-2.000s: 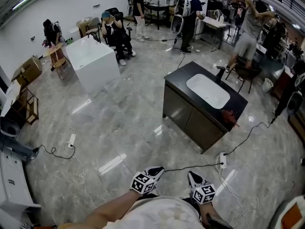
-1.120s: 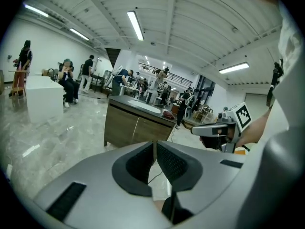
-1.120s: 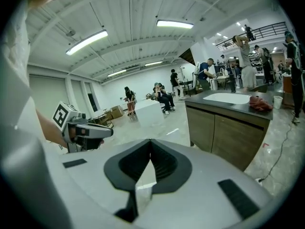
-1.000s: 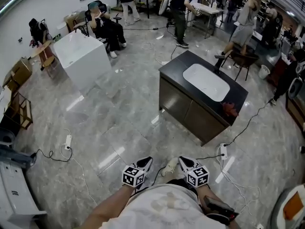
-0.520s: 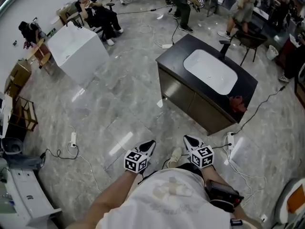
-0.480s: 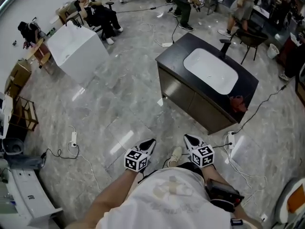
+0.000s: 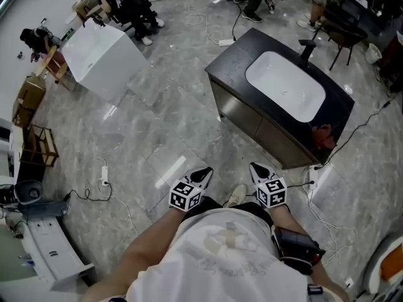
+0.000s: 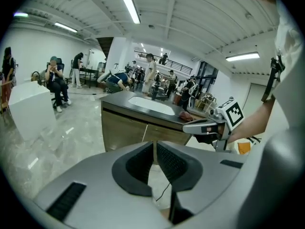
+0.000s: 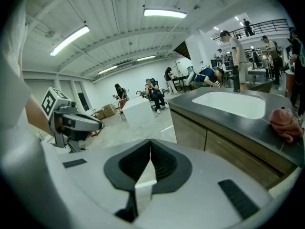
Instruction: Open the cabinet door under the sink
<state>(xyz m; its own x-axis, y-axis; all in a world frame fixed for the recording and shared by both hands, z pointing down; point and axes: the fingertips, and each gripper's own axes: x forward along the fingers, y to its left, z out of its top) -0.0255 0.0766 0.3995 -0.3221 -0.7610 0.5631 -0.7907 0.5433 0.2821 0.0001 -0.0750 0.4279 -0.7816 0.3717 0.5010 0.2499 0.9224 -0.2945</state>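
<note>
While I look through the head view, the person's torso hides both hands. Only the front parts of the left gripper (image 7: 206,170) and the right gripper (image 7: 254,167) stick out over the floor, with a shoe (image 7: 237,195) between them. How the jaws stand I cannot read here. The cabinet (image 7: 258,128) stands well apart ahead of them, and its two doors under the sink (image 7: 284,85) are closed. I can make out no handle on them. The white basin looks empty. A red cloth (image 7: 323,137) lies on the dark countertop beside it, not inside.

In the left gripper view, the jaws are almost together, with only a thin slit and nothing between them. Behind them I see the seam between the two doors. Of the basin only the rim shows, so its inside is hidden. The right gripper floats at the right side.

In the right gripper view, the jaw tips touch and hold nothing. The cabinet front is cut off at the right edge, and the left gripper shows at the left.
</note>
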